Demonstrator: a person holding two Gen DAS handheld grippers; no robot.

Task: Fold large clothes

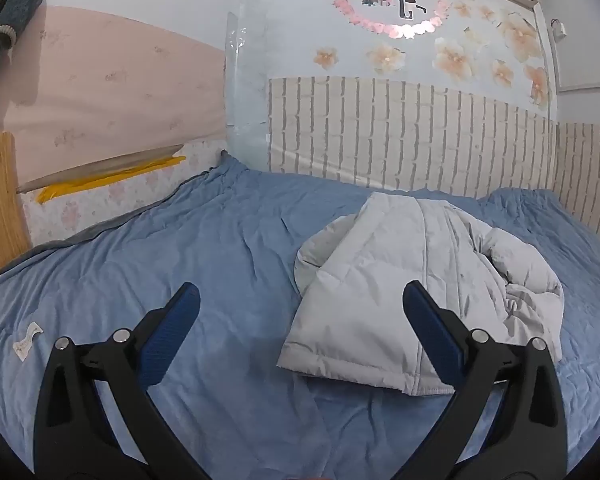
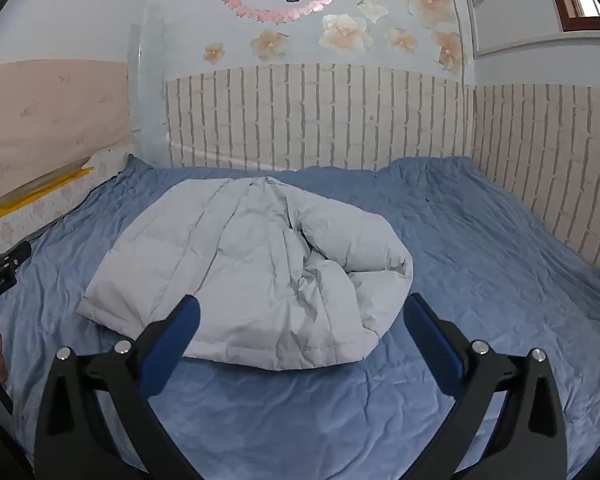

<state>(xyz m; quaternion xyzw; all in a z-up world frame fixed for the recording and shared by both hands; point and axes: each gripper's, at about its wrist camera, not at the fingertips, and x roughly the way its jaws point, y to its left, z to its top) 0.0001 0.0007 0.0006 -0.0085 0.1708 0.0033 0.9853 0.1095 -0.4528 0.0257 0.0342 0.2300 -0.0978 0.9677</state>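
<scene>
Blue bedding [image 2: 460, 240] covers a bed set against a brick-pattern wall panel [image 2: 320, 120], with flower decals [image 2: 344, 32] on the pale wall above. A pale grey padded jacket [image 2: 252, 264] lies in a loose bundle near the middle of the bed, one side laid fairly flat and the other bunched into a puffy roll (possibly a sleeve or hood; the pictures do not settle it). Both tools hang above the near part of the bed with nothing in them: the left gripper [image 1: 300, 304] has its jaws wide apart, aimed at the jacket's near left corner and the bare bedding beside it, while the right gripper [image 2: 304, 312] is likewise spread, facing the jacket's near hem. Neither touches the fabric. Folding appears to be at an early stage, the garment being gathered rather than squared. A sensible next move would be for each gripper to drop to the hem, pinch an edge and draw the bunched side out flat; thick, springy padding may resist a thin pinch and slip free
</scene>
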